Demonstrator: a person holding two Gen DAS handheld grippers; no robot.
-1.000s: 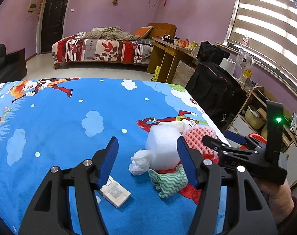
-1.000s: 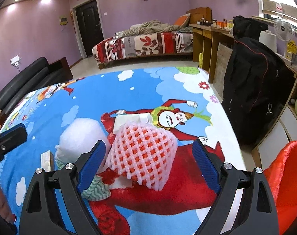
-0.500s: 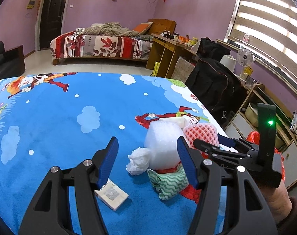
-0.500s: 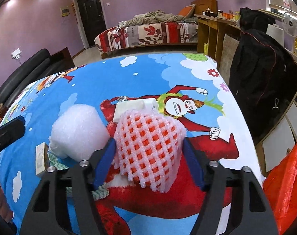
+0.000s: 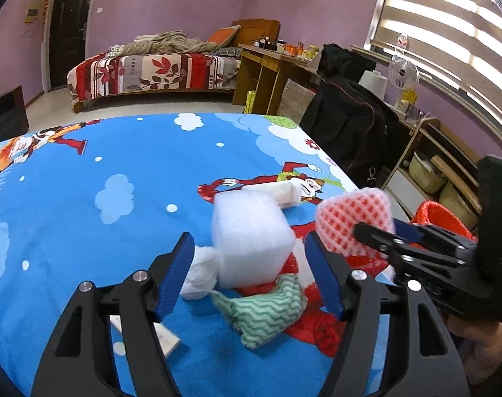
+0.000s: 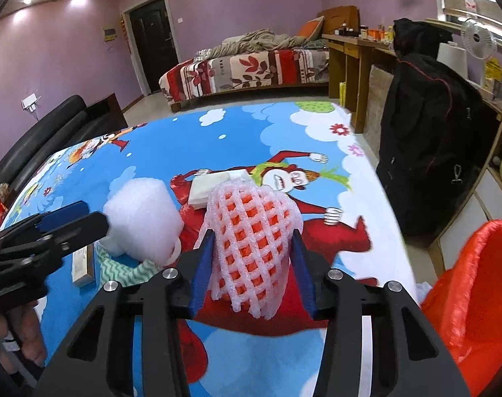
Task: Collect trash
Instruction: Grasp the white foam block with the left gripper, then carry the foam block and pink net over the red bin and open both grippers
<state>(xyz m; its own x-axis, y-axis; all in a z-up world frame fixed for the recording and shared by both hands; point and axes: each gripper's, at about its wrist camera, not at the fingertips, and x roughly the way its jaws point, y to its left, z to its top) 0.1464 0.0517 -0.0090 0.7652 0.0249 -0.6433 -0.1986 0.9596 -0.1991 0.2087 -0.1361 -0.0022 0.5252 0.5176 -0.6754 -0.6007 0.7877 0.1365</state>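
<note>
My right gripper point(image 6: 252, 269) is shut on a pink foam fruit net point(image 6: 251, 228) and holds it just above the blue cartoon tablecloth point(image 6: 191, 139); the net also shows in the left wrist view point(image 5: 353, 221). My left gripper point(image 5: 251, 271) is open, its blue fingers either side of a white bubble-wrap roll point(image 5: 251, 238), a crumpled white tissue point(image 5: 199, 276) and a green wavy cloth point(image 5: 267, 311). A small flat box point(image 5: 166, 335) lies under the left finger. A white paper packet point(image 5: 284, 192) lies behind the roll.
A red bin point(image 6: 479, 301) stands off the table's right edge, also in the left wrist view point(image 5: 442, 215). A black bag on a chair point(image 6: 426, 152), shelves and a desk are to the right. A bed point(image 5: 151, 72) is at the back.
My right gripper has closed on the pink foam net and lifted it slightly. My left gripper has moved forward toward the bubble-wrap roll and stays open.
</note>
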